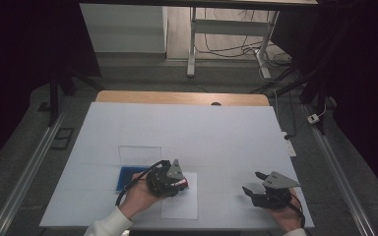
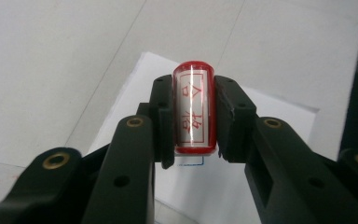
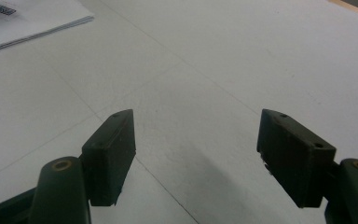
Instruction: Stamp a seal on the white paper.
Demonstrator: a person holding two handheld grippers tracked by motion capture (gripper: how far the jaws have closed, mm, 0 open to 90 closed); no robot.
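A red stamp [image 2: 193,109] with a clear face and red characters is clamped upright between the jaws of my left gripper [image 2: 193,89]. In the high view that left gripper [image 1: 185,183] hovers over the upper left part of a white paper sheet [image 1: 179,205] near the table's front. The stamp [image 1: 186,184] shows as a small red spot at its tip. The sheet [image 2: 275,116] lies just below the stamp. My right gripper [image 1: 252,182] rests at the front right, open, with bare table between its jaws [image 3: 196,119].
A blue ink pad [image 1: 126,178] with its clear lid [image 1: 139,154] raised behind it sits left of the sheet, beside my left hand. A white cover [image 1: 177,128] spans the table; its wooden far edge [image 1: 182,97] shows. The sheet's corner [image 3: 28,21] lies far left of the right gripper.
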